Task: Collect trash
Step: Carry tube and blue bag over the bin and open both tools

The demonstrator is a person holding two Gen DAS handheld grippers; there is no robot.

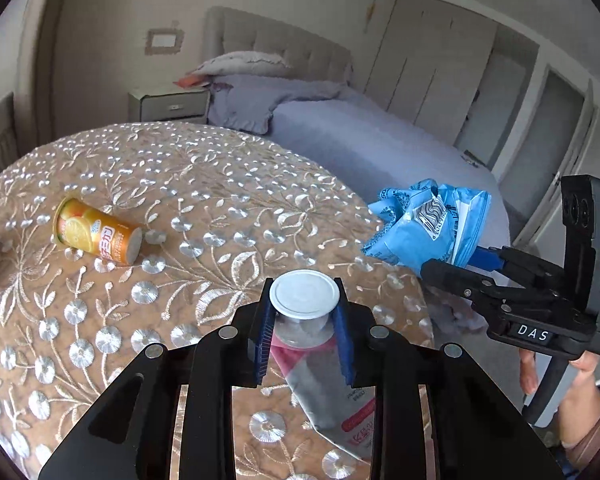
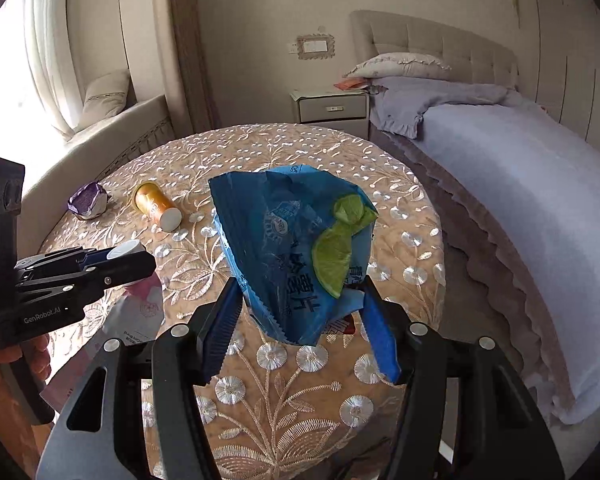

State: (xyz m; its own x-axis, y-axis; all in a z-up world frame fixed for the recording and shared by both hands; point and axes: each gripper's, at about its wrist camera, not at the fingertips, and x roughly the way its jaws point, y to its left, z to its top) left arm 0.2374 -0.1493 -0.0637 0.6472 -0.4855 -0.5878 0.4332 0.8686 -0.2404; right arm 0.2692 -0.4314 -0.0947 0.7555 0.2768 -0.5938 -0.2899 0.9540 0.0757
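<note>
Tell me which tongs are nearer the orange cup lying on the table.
Left. The left tongs, gripping a pouch, hover nearer the orange cup; the right tongs hold a blue bag farther right.

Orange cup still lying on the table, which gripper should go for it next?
Neither is free: left gripper is shut on the white-capped pouch, right gripper on the blue snack bag. After unloading, probably left: the orange cup lies on its side of the table.

Daylit bedroom: bed [image 2: 520, 168] with tufted headboard [image 2: 432, 40], nightstand [image 2: 332, 106], curtained window [image 2: 32, 48], embroidered round table [image 2: 300, 400].
</note>
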